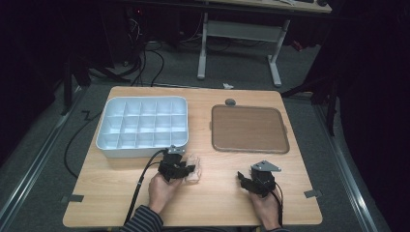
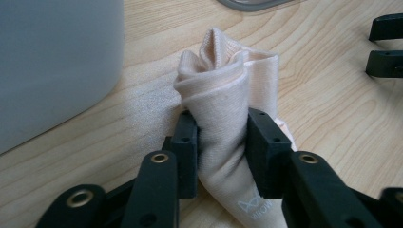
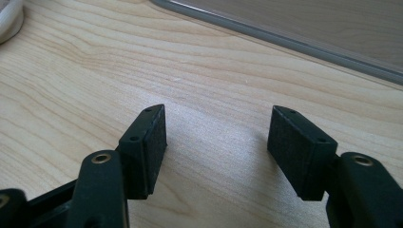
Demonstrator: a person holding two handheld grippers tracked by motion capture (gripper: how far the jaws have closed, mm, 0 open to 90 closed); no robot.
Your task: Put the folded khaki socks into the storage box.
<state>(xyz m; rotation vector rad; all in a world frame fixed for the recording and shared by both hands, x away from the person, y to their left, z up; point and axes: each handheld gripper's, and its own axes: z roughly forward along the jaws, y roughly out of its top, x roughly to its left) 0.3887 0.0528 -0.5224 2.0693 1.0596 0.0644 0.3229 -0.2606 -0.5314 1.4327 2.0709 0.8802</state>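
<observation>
- The table (image 1: 121,193) is where it all sits, light wood, and I've got both hands near my edge so everything's in easy reach.
- The bin (image 1: 141,126), a white tray split into lots of small cells, sits far left. All the cells look empty from the high view. My guess is rolled stuff goes in there, one per cell, but nobody's told me that.
- The tray (image 1: 249,129), flat and brown, sits to the right of the bin, well apart from it, nothing on it. No idea what it's for yet.
- The sock (image 2: 223,109), a pale peach knit thing (looks like a sock, can't swear to it), is bunched into a loose roll on the table just in front of the bin's near wall.
- My left gripper (image 2: 222,142) is pinching that sock mid-roll, jaws squeezed onto the fabric from both sides. Gripping it there probably keeps the roll from unfolding.
- My right gripper (image 3: 216,142) is spread wide over bare wood just short of the tray, holding nothing. I'd say it's parked there to stay out of the way but close enough to help.
</observation>
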